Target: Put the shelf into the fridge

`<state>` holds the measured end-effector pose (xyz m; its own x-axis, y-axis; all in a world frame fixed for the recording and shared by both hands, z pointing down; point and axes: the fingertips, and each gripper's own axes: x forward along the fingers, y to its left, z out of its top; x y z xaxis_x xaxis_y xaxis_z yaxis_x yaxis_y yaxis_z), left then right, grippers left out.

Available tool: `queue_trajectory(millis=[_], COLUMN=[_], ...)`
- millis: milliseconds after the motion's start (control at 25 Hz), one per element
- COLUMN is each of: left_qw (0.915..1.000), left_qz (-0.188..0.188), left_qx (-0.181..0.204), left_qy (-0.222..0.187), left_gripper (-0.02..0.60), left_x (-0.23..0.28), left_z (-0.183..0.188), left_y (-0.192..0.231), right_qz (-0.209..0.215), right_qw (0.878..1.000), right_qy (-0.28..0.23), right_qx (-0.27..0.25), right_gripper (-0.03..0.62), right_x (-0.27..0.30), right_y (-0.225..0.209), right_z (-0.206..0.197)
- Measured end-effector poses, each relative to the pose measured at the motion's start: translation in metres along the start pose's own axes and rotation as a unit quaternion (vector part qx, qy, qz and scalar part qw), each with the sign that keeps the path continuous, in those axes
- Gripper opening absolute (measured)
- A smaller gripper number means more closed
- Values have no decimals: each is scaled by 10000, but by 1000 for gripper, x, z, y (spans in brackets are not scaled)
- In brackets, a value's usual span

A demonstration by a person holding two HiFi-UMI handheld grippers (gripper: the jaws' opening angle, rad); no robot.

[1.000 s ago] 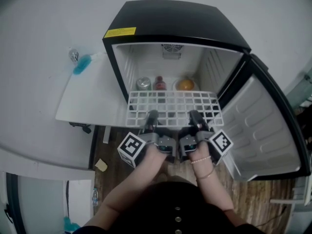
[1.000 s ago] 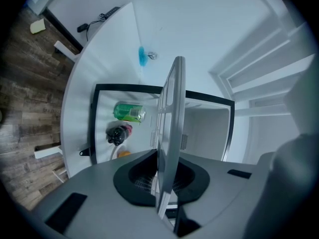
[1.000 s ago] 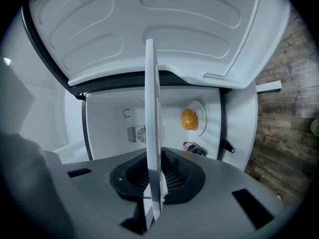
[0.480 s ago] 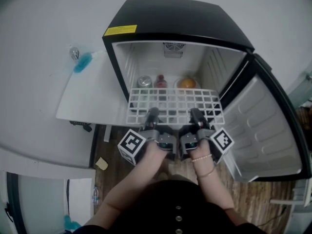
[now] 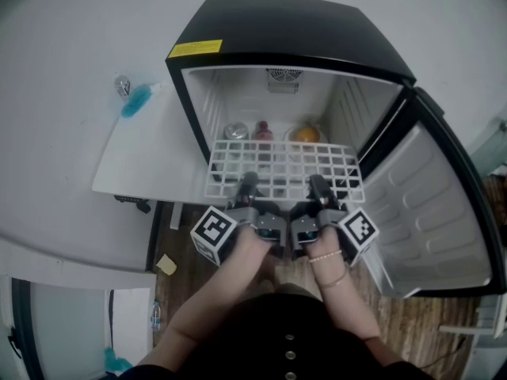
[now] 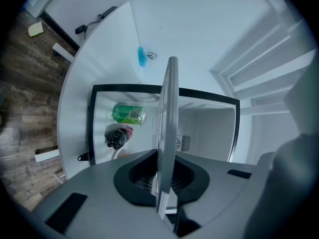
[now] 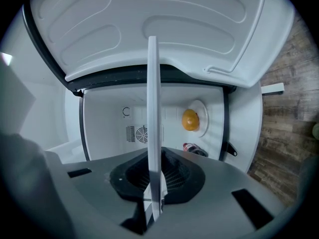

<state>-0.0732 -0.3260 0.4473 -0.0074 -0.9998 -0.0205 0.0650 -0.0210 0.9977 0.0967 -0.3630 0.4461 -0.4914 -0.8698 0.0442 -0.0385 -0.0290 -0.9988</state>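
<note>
A white wire shelf (image 5: pixel 281 170) lies level at the mouth of the open black fridge (image 5: pixel 285 30), its far edge just inside the opening. My left gripper (image 5: pixel 247 187) is shut on the shelf's near edge, left of centre. My right gripper (image 5: pixel 318 188) is shut on the same edge to the right. In the left gripper view the shelf (image 6: pixel 169 113) shows edge-on between the pads of the left gripper (image 6: pixel 163 179). The right gripper view shows the shelf (image 7: pixel 152 108) the same way, clamped in the right gripper (image 7: pixel 155 177).
Below the shelf, on the fridge floor, stand a green can (image 6: pixel 128 114), a dark bottle (image 6: pixel 115 136) and an orange on a plate (image 7: pixel 190 119). The fridge door (image 5: pixel 432 212) hangs open at the right. A white panel (image 5: pixel 146 153) with a blue brush (image 5: pixel 135 101) lies to the left.
The shelf and both grippers have edged slightly toward the fridge opening. Both grips on the near edge are unchanged.
</note>
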Motion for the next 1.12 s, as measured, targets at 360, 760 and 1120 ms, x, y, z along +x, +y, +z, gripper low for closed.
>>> queue_trajectory(millis=[360, 760, 1120], left_qw=[9999, 9999, 9997], left_qz=[12, -42, -139], left_qx=[-107, -130, -215], left_qy=[-62, -34, -7], left_gripper=[32, 32, 32], left_x=[5, 16, 28], left_z=[1, 2, 2], left_y=[-2, -2, -4], right_qz=[16, -36, -49], right_qw=[10000, 10000, 9999], right_qy=[-2, -86, -138], right_qx=[36, -33, -6], right_gripper=[32, 32, 31], right_x=[5, 16, 28], right_y=[2, 1, 1], right_z=[-1, 4, 9])
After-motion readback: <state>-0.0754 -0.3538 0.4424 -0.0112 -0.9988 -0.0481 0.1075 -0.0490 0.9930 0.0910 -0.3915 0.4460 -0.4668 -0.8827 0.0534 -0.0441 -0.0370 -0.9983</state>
